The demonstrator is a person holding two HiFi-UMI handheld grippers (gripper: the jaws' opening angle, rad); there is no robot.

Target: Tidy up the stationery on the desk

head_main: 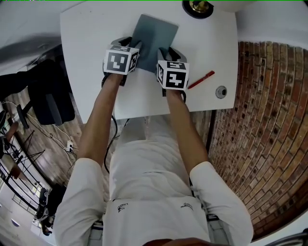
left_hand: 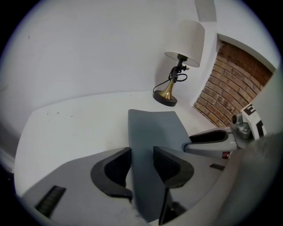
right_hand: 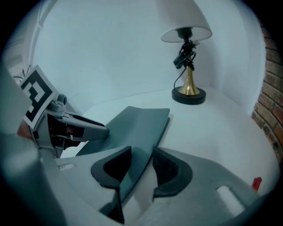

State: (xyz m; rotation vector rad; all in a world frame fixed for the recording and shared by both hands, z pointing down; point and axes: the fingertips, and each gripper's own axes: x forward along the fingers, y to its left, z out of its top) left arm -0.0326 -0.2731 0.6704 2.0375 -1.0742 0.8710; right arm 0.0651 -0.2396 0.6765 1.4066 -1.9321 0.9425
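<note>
A thin slate-grey notebook [head_main: 155,32] lies askew on the white desk [head_main: 91,53], with both grippers at its near end. My left gripper [head_main: 134,47] has the near left corner; in the left gripper view the notebook [left_hand: 152,128] slants across the whole gap of that gripper [left_hand: 141,155] and touches both pads. My right gripper [head_main: 171,52] has the near right corner. In the right gripper view the notebook [right_hand: 132,126] runs aslant through the gripper [right_hand: 141,155], and its near end sits raised off the desk. A red pen [head_main: 201,80] lies right of the right gripper.
A lamp with a brass stem and black base [head_main: 197,7] stands at the desk's far edge. A small round silver object [head_main: 221,92] sits near the desk's right edge. Beyond that edge is a brick wall [head_main: 269,120]. A dark chair [head_main: 48,101] stands at the left.
</note>
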